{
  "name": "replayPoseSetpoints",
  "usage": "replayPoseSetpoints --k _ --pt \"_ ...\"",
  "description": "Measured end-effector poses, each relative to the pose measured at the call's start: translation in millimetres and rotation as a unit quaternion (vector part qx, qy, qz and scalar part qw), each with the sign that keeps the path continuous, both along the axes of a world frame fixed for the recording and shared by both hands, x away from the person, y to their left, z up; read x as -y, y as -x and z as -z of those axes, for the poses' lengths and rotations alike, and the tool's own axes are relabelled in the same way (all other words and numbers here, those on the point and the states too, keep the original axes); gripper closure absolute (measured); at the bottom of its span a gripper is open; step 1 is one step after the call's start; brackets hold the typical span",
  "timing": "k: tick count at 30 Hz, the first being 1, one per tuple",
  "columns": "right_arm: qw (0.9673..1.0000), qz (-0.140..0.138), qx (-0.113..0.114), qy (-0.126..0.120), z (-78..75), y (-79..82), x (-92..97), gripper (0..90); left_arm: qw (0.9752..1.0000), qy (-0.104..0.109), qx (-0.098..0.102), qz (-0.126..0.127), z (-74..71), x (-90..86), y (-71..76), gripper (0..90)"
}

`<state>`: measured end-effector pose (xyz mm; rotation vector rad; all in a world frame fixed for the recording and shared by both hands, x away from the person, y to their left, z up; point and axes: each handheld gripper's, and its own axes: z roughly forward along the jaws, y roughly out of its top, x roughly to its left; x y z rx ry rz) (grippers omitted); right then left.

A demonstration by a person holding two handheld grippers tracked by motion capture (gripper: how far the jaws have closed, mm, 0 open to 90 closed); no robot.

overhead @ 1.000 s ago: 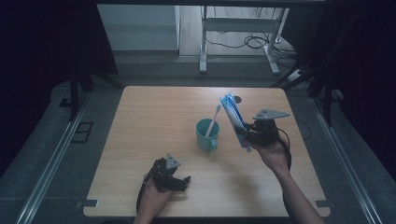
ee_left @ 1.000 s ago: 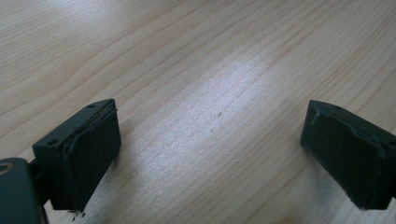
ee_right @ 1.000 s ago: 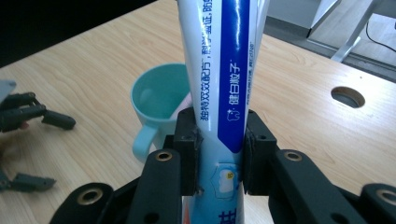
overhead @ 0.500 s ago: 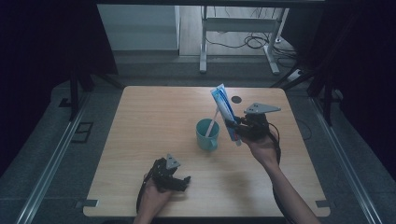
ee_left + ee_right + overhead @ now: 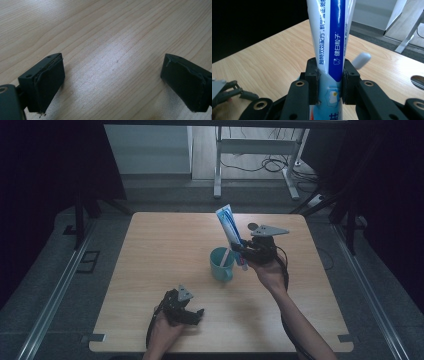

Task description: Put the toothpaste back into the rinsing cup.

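A: Count it out, nearest first.

B: Two tools. The left tool (image 5: 192, 314) sits low over the near worktop (image 5: 150, 250), jaws spread wide with bare wood between them. Farther in stands one teal mug (image 5: 222, 263) with one pale-handled stick in it.

A: And the right tool (image 5: 243, 251)?

B: Clenched on one toothpaste tube (image 5: 229, 226), just beside the mug, lifted off the wood.

A: Its look?

B: White with a blue band and printed characters, standing nearly upright, flat end up, leaning slightly away from the tool.
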<state>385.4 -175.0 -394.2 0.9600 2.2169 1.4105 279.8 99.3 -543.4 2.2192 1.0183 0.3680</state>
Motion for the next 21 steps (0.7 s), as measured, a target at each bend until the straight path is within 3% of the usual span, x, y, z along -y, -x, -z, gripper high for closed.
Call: replayPoseSetpoints --k 21 --pt "0.9997 0.001 0.014 -0.019 5.3 -22.3 -33.9 71.5 1.0 0.0 0.0 0.001 0.1 -0.1 -0.1 5.5"
